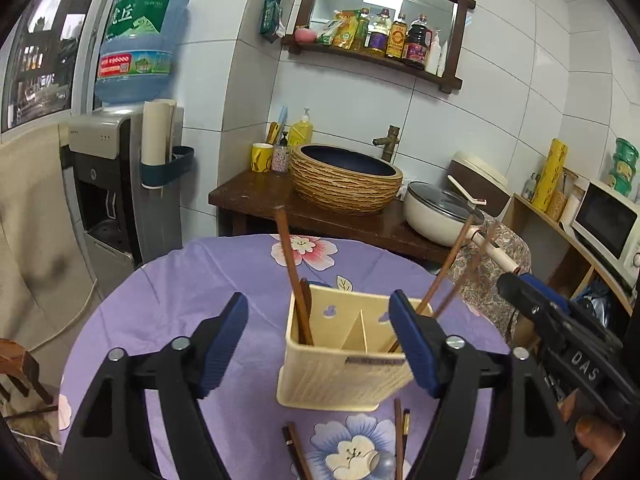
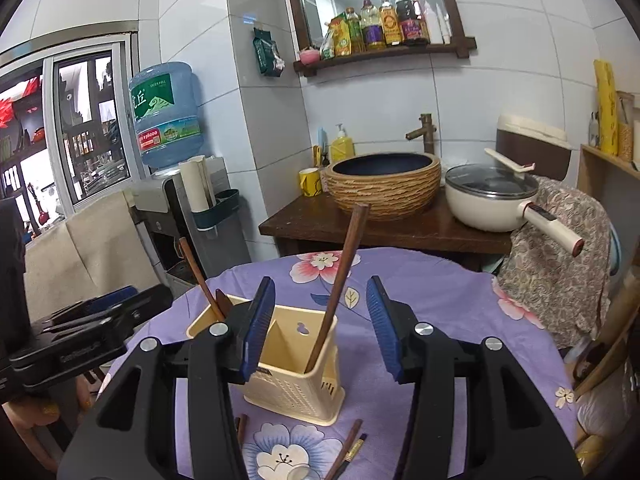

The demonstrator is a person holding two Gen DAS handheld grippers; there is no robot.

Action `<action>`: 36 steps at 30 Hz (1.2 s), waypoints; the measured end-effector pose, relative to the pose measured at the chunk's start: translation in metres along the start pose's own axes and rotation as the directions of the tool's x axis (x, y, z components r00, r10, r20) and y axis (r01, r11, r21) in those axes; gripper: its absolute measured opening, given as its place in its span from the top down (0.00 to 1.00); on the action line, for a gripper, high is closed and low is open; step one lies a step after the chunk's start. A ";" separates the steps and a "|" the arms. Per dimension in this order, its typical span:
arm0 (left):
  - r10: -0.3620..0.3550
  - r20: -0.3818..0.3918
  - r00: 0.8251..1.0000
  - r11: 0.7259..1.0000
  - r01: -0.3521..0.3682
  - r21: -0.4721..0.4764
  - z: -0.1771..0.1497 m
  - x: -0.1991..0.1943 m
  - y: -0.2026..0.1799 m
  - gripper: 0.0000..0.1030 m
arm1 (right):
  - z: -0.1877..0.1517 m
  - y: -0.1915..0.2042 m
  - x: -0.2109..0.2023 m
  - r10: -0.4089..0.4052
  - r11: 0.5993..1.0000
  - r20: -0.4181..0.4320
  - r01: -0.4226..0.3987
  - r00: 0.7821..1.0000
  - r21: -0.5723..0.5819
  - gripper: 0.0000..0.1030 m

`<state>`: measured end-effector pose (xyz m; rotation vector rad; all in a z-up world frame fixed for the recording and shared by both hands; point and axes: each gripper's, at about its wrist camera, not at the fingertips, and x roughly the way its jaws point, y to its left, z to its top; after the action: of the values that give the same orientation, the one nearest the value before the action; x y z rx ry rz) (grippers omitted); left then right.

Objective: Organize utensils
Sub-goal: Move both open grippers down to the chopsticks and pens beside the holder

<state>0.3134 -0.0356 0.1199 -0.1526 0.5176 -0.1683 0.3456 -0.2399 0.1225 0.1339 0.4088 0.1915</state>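
Loose chopsticks [image 1: 401,436] lie at 6 o'clock on my worktop [image 1: 168,300], just before the cream holder [image 1: 340,376] with utensils standing inside, while my left gripper [image 1: 320,344] and right gripper [image 2: 320,328] both hover spread, pinching nothing.

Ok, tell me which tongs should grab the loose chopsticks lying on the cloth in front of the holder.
Probably right. Both tongs are open and empty above the cream utensil holder. The chopsticks lie at the holder's right front, roughly between the right tongs; they sit beside the left tongs' right finger.
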 end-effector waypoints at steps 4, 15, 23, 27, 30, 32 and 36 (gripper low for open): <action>0.030 -0.019 0.999 0.999 -0.029 0.025 -0.024 -0.013 0.004 0.25 | -0.020 0.005 -0.018 -0.009 0.999 0.008 0.010 1.000 -0.048 0.48; 0.092 -0.258 0.962 0.995 -0.098 -0.010 -0.118 0.014 0.039 0.37 | -0.132 -0.015 0.005 -0.003 1.000 -0.291 0.009 0.957 0.021 0.48; 0.065 -0.353 0.933 0.997 -0.076 -0.017 -0.149 0.037 0.042 0.58 | -0.163 -0.015 0.026 -0.002 0.999 -0.382 0.014 0.924 0.029 0.55; 0.063 -0.374 0.925 0.998 -0.067 0.003 -0.156 0.045 0.034 0.61 | -0.161 -0.015 0.037 -0.002 1.000 -0.404 0.010 0.915 0.019 0.56; 0.056 -0.386 0.921 0.998 -0.057 0.008 -0.158 0.049 0.030 0.62 | -0.162 -0.017 0.041 -0.006 0.999 -0.409 0.023 0.912 0.036 0.56; 0.064 -0.389 0.919 0.998 -0.058 0.026 -0.160 0.050 0.026 0.62 | -0.164 -0.019 0.041 0.000 0.999 -0.412 0.020 0.911 0.045 0.56; 0.072 -0.399 0.914 0.997 -0.059 0.045 -0.163 0.054 0.021 0.62 | -0.166 -0.020 0.040 0.002 0.998 -0.412 0.022 0.911 0.052 0.56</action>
<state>0.2797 -0.0421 -0.0498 -0.0681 0.9290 -0.1422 0.3168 -0.2359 -0.0473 0.1463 0.8378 0.1985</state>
